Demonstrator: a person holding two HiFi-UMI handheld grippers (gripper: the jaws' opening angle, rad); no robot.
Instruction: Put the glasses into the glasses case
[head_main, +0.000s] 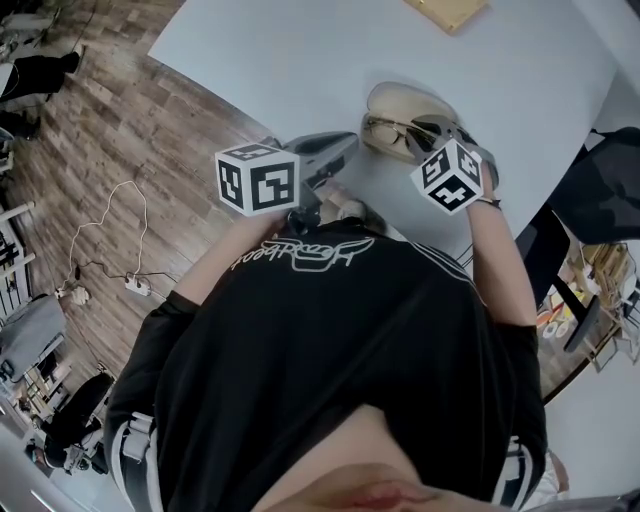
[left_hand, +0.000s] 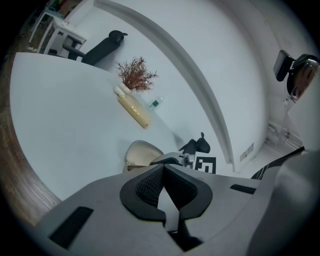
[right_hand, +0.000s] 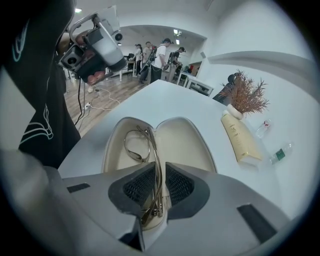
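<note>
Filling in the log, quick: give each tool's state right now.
Left tool: shut, nothing in it.
Right tool: shut on the glasses.

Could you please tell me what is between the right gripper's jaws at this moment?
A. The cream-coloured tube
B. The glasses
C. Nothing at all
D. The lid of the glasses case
B: in the right gripper view, the right gripper has its jaws closed on the thin metal glasses, which hang over the open glasses case.
</note>
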